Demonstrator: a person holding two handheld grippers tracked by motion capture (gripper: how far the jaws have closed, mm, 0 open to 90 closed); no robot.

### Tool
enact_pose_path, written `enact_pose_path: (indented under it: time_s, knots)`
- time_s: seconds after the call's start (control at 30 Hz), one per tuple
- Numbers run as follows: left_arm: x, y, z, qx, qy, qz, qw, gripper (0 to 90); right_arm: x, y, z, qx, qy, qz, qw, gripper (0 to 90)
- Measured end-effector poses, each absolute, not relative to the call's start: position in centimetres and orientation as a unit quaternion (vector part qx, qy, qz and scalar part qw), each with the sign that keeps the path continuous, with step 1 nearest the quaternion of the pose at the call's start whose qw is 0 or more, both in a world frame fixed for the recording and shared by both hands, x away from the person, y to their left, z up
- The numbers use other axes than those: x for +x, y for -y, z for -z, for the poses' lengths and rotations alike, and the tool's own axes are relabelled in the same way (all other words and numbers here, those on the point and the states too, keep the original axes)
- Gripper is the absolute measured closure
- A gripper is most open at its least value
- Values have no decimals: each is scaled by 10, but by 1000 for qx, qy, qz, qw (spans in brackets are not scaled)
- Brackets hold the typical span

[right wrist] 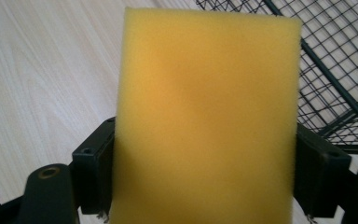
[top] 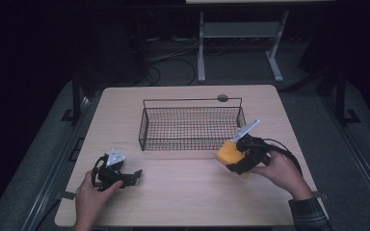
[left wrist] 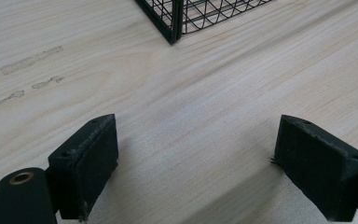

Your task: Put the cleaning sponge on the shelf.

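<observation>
Carry step, by the look of it: sponge point(top: 230, 153) clamped in right tongs point(top: 239, 161), lifted off the surface point(top: 183, 192), near the right edge and just short of the basket's point(top: 191, 126) front right corner. In the right gripper view, sponge point(right wrist: 205, 116) squeezed between both pads, side faces pressed in, basket mesh point(right wrist: 335, 70) close behind at upper right. Firm hold, no sag seen.

Left tongs point(top: 134, 175) parked near the front left corner of the surface, gaping wide, nothing between them; bare wood between the pads point(left wrist: 93, 158) in the left gripper view, basket corner point(left wrist: 172, 28) farther ahead.

Sponge long axis running along the tongs' reach, out from the pads toward the basket's near rim; free end aimed at the basket, broad face toward the camera on the tongs.

Next move, as judged: raise over the front rim, bring the free end past the wire, then spread the right tongs above the mesh floor. Risk: lower edge catching the rim if kept too low.
</observation>
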State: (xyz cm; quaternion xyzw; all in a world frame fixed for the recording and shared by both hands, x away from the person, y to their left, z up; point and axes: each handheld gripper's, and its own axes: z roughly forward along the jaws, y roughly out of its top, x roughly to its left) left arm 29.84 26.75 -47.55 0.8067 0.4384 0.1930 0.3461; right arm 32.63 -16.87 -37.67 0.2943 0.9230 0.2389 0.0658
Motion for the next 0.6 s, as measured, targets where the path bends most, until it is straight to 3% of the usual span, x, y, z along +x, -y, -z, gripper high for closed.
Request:
enact_pose_path:
  time_s: [0.6]
  knots:
    - [298, -268, 475, 807, -438, -194, 345, 127, 339, 178, 363, 307, -917, -243, 77, 221]
